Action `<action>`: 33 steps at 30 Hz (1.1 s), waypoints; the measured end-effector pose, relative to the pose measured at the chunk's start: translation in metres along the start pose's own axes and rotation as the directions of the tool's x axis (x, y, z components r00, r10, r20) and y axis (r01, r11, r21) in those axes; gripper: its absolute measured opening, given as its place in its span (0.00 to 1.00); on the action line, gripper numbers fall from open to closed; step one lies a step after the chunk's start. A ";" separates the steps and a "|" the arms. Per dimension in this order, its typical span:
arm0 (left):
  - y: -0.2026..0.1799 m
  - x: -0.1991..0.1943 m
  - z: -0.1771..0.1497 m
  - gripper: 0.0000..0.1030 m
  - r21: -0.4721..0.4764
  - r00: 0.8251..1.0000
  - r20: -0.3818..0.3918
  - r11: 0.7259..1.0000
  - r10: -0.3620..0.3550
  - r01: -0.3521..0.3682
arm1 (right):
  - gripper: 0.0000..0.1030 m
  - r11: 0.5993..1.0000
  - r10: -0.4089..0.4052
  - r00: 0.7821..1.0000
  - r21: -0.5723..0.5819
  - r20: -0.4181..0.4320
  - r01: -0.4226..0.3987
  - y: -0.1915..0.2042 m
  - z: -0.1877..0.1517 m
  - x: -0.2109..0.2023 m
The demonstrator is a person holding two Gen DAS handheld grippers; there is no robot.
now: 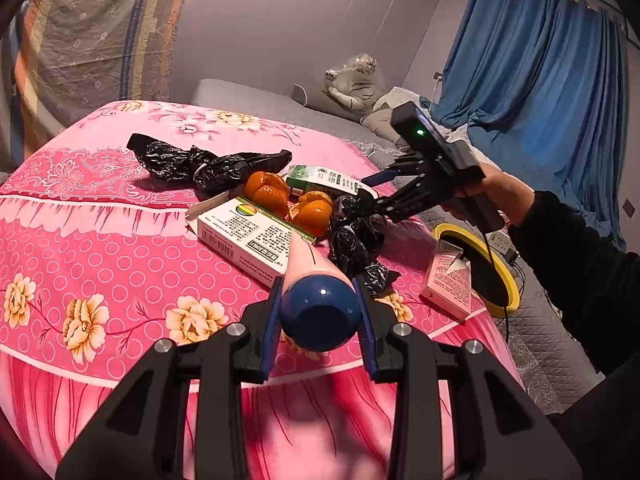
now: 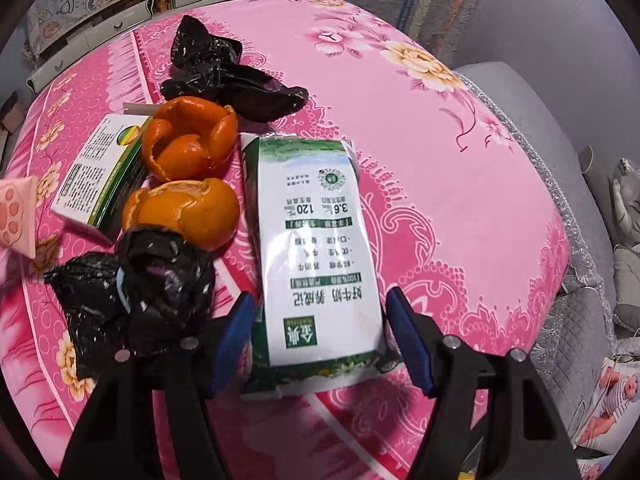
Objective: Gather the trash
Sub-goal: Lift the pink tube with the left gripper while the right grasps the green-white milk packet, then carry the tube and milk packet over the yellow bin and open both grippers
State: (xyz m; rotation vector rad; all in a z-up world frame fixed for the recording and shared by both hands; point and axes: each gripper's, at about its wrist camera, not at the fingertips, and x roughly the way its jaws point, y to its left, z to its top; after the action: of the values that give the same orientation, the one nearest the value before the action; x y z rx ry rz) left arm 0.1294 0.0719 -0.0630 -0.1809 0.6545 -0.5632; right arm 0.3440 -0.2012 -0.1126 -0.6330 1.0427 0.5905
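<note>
My left gripper [image 1: 320, 320] is shut on the blue end of a pink dustpan handle [image 1: 320, 312], held over the pink table. Its pink pan [image 2: 16, 212] shows at the left edge of the right wrist view. My right gripper [image 2: 320, 340] is open, its blue fingers [image 2: 408, 336] on either side of a green-and-white milk pouch [image 2: 316, 248] lying flat; it also shows in the left wrist view [image 1: 380, 196]. Beside the pouch lie two orange peels [image 2: 188, 144], a white medicine box [image 2: 100, 172] and two crumpled black bags [image 2: 136, 292].
The round table has a pink floral cloth [image 2: 440, 160]. A small pink box [image 1: 448, 280] lies near its right edge. A yellow-rimmed black bin [image 1: 480, 268] stands on the floor beyond. A cat [image 1: 356, 80] lies on the grey bed.
</note>
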 end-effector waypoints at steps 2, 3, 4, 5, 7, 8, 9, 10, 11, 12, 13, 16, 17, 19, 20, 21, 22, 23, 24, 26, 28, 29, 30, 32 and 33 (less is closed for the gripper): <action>-0.001 -0.001 0.000 0.30 0.006 1.000 0.001 1.000 0.006 -0.006 | 0.62 1.000 0.019 1.000 0.017 0.007 -0.019 -0.001 0.003 0.002; -0.002 -0.002 0.000 0.30 0.012 1.000 0.002 1.000 0.013 -0.013 | 0.61 0.999 0.025 1.000 0.024 0.011 -0.025 -0.001 0.002 0.002; -0.002 -0.003 -0.001 0.30 0.017 1.000 0.004 1.000 0.018 -0.018 | 0.61 0.999 0.025 1.000 0.035 0.018 -0.026 -0.001 0.001 0.001; -0.004 -0.004 -0.001 0.30 0.023 1.000 0.006 0.999 0.023 -0.023 | 0.60 0.998 0.035 0.999 0.045 0.025 -0.036 -0.001 0.001 0.001; -0.006 -0.007 0.000 0.30 0.029 0.999 0.013 0.999 0.031 -0.031 | 0.60 0.994 0.065 0.996 0.086 0.056 -0.070 -0.004 -0.003 -0.005; -0.007 -0.008 0.000 0.30 0.030 0.999 0.016 0.999 0.031 -0.032 | 0.59 0.992 0.066 0.996 0.107 0.064 -0.073 -0.005 -0.005 -0.008; -0.009 -0.009 0.001 0.30 0.031 0.999 0.019 0.999 0.032 -0.033 | 0.59 0.988 0.056 0.995 0.137 0.085 -0.067 -0.007 -0.009 -0.013; -0.011 -0.011 0.001 0.30 0.033 0.999 0.026 0.999 0.035 -0.036 | 0.59 0.985 0.050 0.994 0.157 0.100 -0.066 -0.009 -0.012 -0.017; -0.012 -0.012 0.002 0.30 0.035 0.999 0.031 0.999 0.038 -0.039 | 0.59 0.981 0.045 0.992 0.184 0.117 -0.066 -0.012 -0.017 -0.023; -0.013 -0.013 0.002 0.30 0.038 0.999 0.034 0.998 0.041 -0.042 | 0.59 0.975 0.040 0.990 0.213 0.133 -0.068 -0.014 -0.022 -0.029; -0.016 -0.014 0.003 0.30 0.043 0.998 0.041 0.998 0.047 -0.049 | 0.59 0.965 0.032 0.986 0.252 0.163 -0.073 -0.018 -0.029 -0.039; -0.023 -0.019 0.006 0.30 0.049 0.997 0.064 0.997 0.051 -0.054 | 0.59 0.931 0.029 0.967 0.346 0.254 -0.118 -0.027 -0.048 -0.066; -0.026 -0.020 0.007 0.30 0.050 0.996 0.068 0.997 0.052 -0.056 | 0.59 0.917 0.034 0.958 0.373 0.285 -0.144 -0.028 -0.054 -0.075; -0.032 -0.023 0.010 0.30 0.059 0.995 0.082 0.996 0.064 -0.069 | 0.59 0.885 0.056 0.928 0.412 0.368 -0.217 -0.027 -0.067 -0.099; -0.036 -0.024 0.012 0.30 0.064 0.994 0.089 0.995 0.068 -0.074 | 0.59 0.874 0.065 0.910 0.417 0.410 -0.251 -0.023 -0.073 -0.110; -0.038 -0.026 0.014 0.30 0.068 0.993 0.095 0.995 0.072 -0.079 | 0.59 0.862 0.071 0.894 0.424 0.443 -0.279 -0.018 -0.079 -0.120; -0.043 -0.027 0.017 0.30 0.072 0.992 0.103 0.994 0.078 -0.086 | 0.59 0.846 0.078 0.877 0.434 0.474 -0.310 -0.013 -0.086 -0.131; -0.046 -0.027 0.019 0.30 0.073 0.991 0.106 0.993 0.085 -0.093 | 0.59 0.830 0.078 0.865 0.448 0.495 -0.331 -0.009 -0.092 -0.139; -0.049 -0.027 0.022 0.30 0.075 0.990 0.109 0.992 0.093 -0.101 | 0.59 0.815 0.085 0.855 0.458 0.512 -0.355 -0.004 -0.098 -0.146; -0.058 -0.028 0.028 0.30 0.084 0.987 0.117 0.990 0.106 -0.117 | 0.59 0.780 0.126 0.817 0.453 0.562 -0.432 0.006 -0.112 -0.161; -0.066 -0.028 0.033 0.30 0.091 0.986 0.127 0.988 0.111 -0.123 | 0.59 0.767 0.131 0.800 0.452 0.586 -0.456 0.017 -0.122 -0.171; -0.069 -0.028 0.035 0.30 0.095 0.986 0.131 0.989 0.104 -0.117 | 0.59 0.760 0.131 0.795 0.455 0.592 -0.464 0.020 -0.126 -0.175; -0.073 -0.028 0.037 0.30 0.097 0.986 0.134 0.989 0.099 -0.113 | 0.59 0.750 0.140 0.786 0.454 0.602 -0.481 0.024 -0.132 -0.179; -0.083 -0.027 0.041 0.30 0.110 0.986 0.142 0.989 0.086 -0.102 | 0.59 0.735 0.136 0.770 0.458 0.624 -0.500 0.032 -0.144 -0.187; -0.088 -0.027 0.043 0.30 0.118 0.986 0.145 0.988 0.081 -0.098 | 0.59 0.732 0.129 0.766 0.461 0.630 -0.502 0.036 -0.150 -0.192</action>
State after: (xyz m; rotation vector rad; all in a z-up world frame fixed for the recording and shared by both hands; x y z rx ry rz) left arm 0.1001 0.0125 0.0134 -0.0721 0.4868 -0.4981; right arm 0.1554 -0.3119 0.0005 0.3263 0.7070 0.6510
